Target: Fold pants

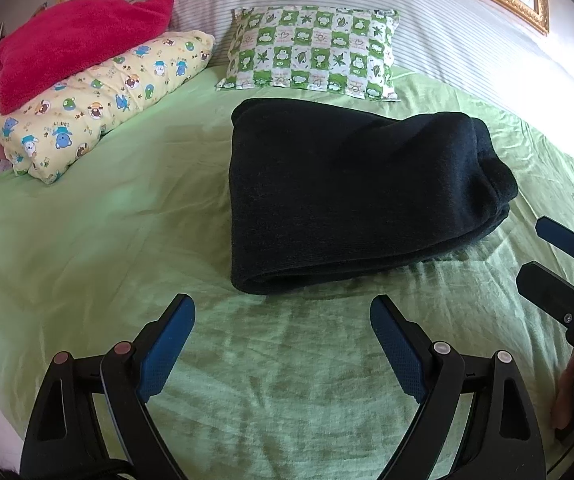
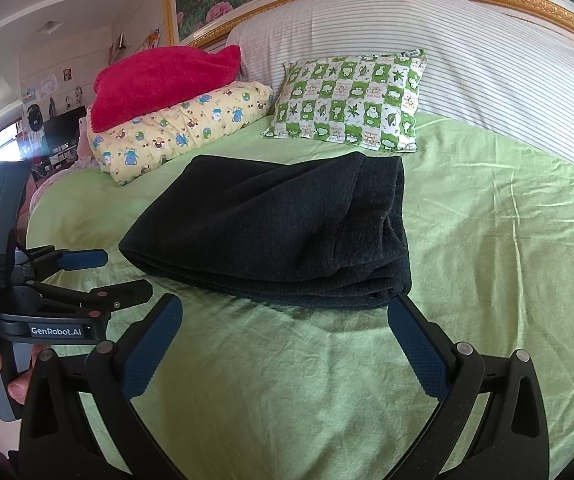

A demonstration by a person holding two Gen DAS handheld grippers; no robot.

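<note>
The dark navy pants (image 1: pixel 351 196) lie folded into a thick rectangular stack on the green bedsheet (image 1: pixel 107 240); they also show in the right wrist view (image 2: pixel 279 232). My left gripper (image 1: pixel 283 316) is open and empty, just in front of the stack's near edge. My right gripper (image 2: pixel 287 316) is open and empty, its right fingertip close to the stack's near right corner. The right gripper shows at the right edge of the left wrist view (image 1: pixel 559 256), and the left gripper at the left of the right wrist view (image 2: pixel 99 272).
A green checked pillow (image 1: pixel 315 52) lies behind the pants. A yellow cartoon pillow (image 1: pixel 99 104) with a red towel (image 1: pixel 75 44) on top lies at the back left. A striped white bolster (image 2: pixel 467 60) runs along the headboard. Green sheet (image 2: pixel 507 240) spreads around the stack.
</note>
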